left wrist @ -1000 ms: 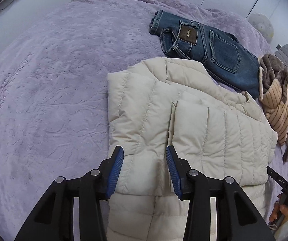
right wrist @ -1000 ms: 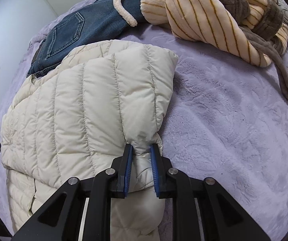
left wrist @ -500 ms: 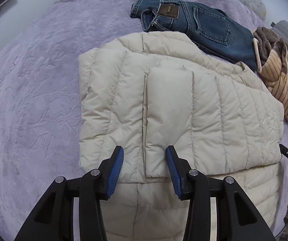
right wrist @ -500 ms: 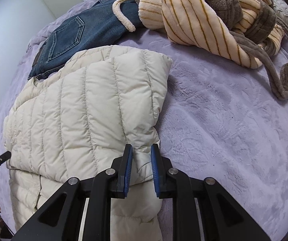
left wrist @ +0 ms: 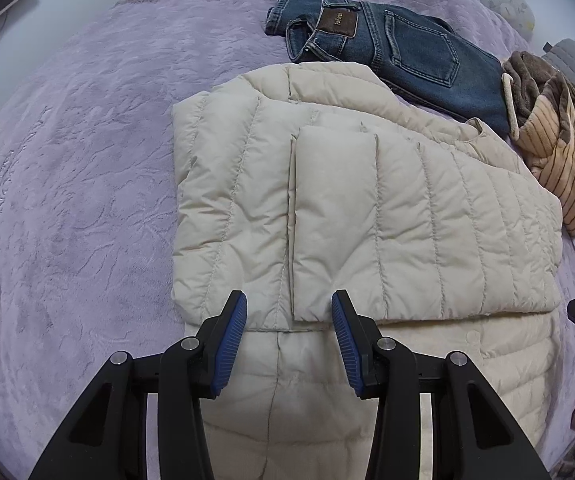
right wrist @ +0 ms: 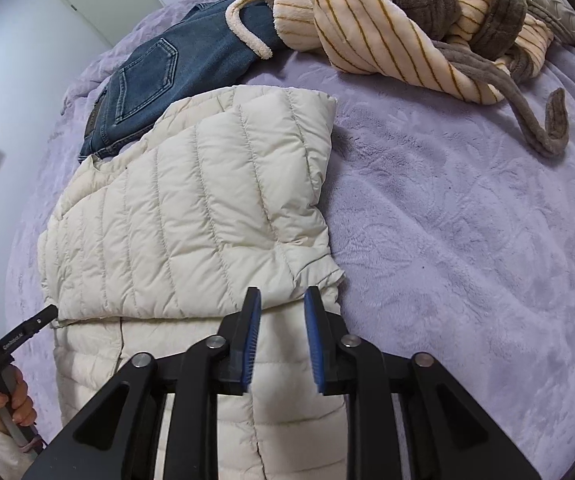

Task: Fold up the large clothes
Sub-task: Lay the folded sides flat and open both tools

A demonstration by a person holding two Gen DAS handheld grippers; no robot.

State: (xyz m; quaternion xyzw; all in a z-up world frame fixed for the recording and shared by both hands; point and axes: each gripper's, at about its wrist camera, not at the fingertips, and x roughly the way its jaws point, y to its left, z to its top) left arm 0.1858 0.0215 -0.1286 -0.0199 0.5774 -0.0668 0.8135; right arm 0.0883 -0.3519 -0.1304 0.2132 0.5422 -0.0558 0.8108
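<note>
The right gripper (right wrist: 279, 300) has just let go of the cream jacket (right wrist: 191, 216): its fingers are opening and the folded-over edge lies free just ahead of them, so this fold looks laid. The left gripper (left wrist: 287, 304) hovers with fingers apart, nothing between them. The jacket fills the middle of the frame on the purple bed (left wrist: 87, 180). At the upper right, the jeans (left wrist: 399, 48) carry a brown waist patch, its lettering too small to read.

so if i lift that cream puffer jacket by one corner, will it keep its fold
Probably not. The puffer jacket looks soft and quilted, so it would likely droop and unfold. Its puffy panels suggest it is light for its size. The smooth shell may slip between the right tool's opening pads.
</note>
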